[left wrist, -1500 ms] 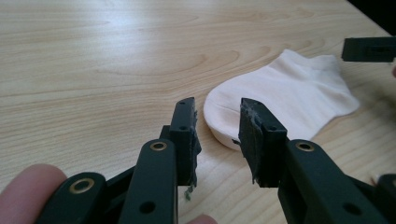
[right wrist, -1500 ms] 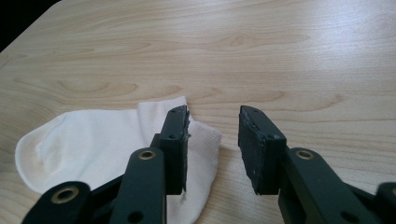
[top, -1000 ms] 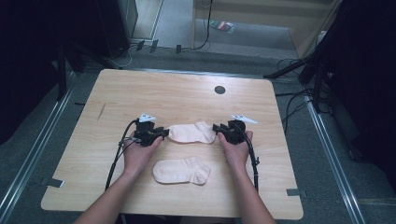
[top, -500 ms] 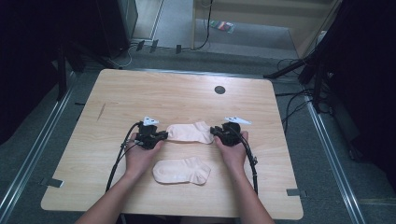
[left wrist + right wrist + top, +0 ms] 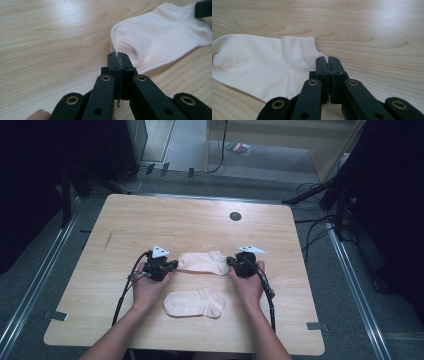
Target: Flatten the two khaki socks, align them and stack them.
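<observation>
Two grippers, one sock pinched at both ends

Both hold the far white ankle sock (image 5: 204, 262) on the wooden table (image 5: 200, 220): left gripper (image 5: 117, 58) clamps its toe, right gripper (image 5: 328, 62) its cuff, jaws pressed together. Second sock (image 5: 194, 303) lies nearer, between the forearms.

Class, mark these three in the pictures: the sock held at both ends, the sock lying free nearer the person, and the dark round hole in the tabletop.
Held sock (image 5: 202, 262), high view, middle of its body.
Free sock (image 5: 194, 302), high view, middle of its body.
Round hole (image 5: 235, 216), high view, its centre.
</observation>
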